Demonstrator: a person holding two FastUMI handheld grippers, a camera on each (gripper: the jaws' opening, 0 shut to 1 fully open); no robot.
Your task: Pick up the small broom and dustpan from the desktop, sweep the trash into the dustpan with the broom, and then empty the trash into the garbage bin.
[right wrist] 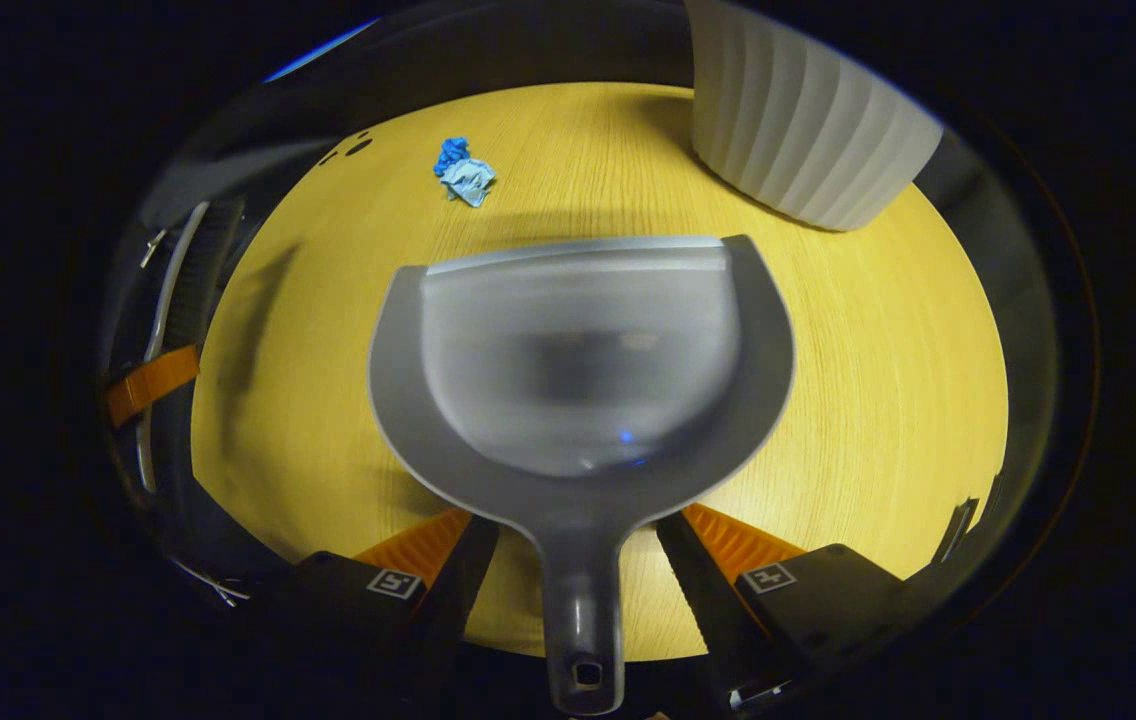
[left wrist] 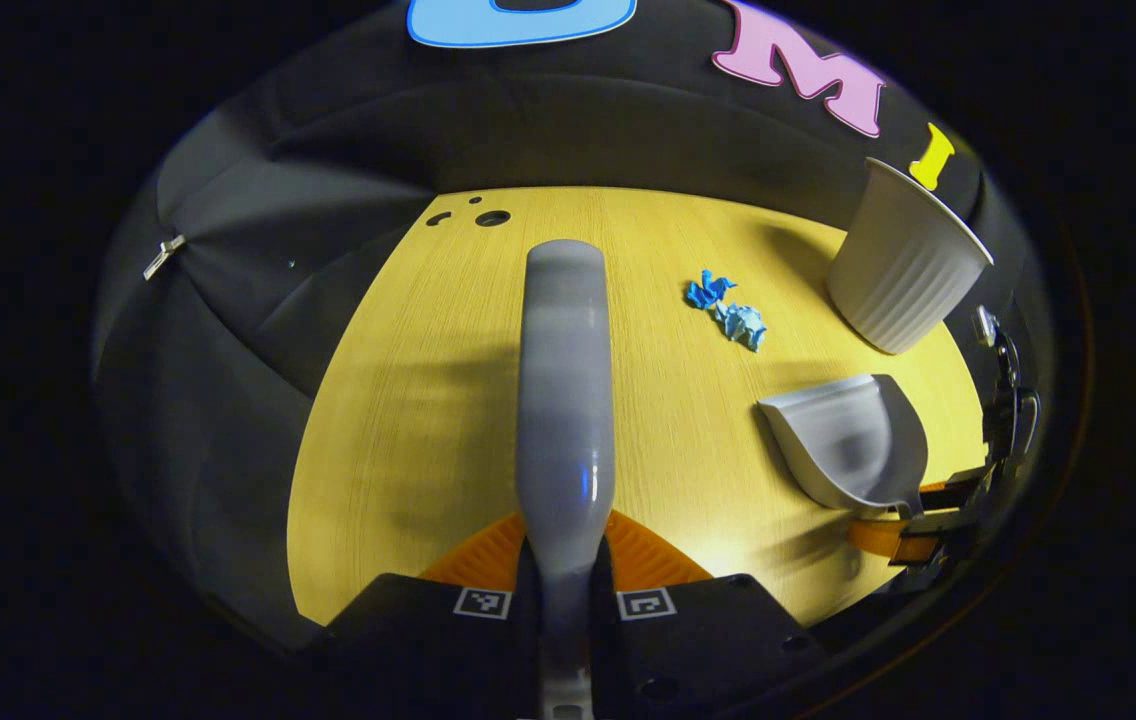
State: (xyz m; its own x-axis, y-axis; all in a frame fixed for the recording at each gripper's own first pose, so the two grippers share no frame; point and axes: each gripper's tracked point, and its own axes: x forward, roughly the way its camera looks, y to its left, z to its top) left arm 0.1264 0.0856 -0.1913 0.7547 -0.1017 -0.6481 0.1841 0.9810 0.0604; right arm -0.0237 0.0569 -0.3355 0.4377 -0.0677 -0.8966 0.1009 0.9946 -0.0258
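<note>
A grey small broom [left wrist: 566,400] runs forward from my left gripper [left wrist: 566,560], which is shut on its handle above the wooden desktop [left wrist: 408,430]. In the right gripper view the broom [right wrist: 190,275] shows at the far left with its dark bristles. My right gripper [right wrist: 578,545] is shut on the handle of the grey dustpan [right wrist: 578,370], whose mouth faces away from me. In the left gripper view the dustpan [left wrist: 853,440] hangs at the right. Crumpled blue paper trash [left wrist: 730,312] lies on the desk between the two tools, also seen as the trash [right wrist: 461,172] beyond the dustpan's lip.
A white ribbed garbage bin [left wrist: 903,260] stands at the desk's far right corner; the bin [right wrist: 808,120] is just past the dustpan on the right. Small round holes [left wrist: 491,217] mark the far left of the desktop. Black cloth walls surround the desk.
</note>
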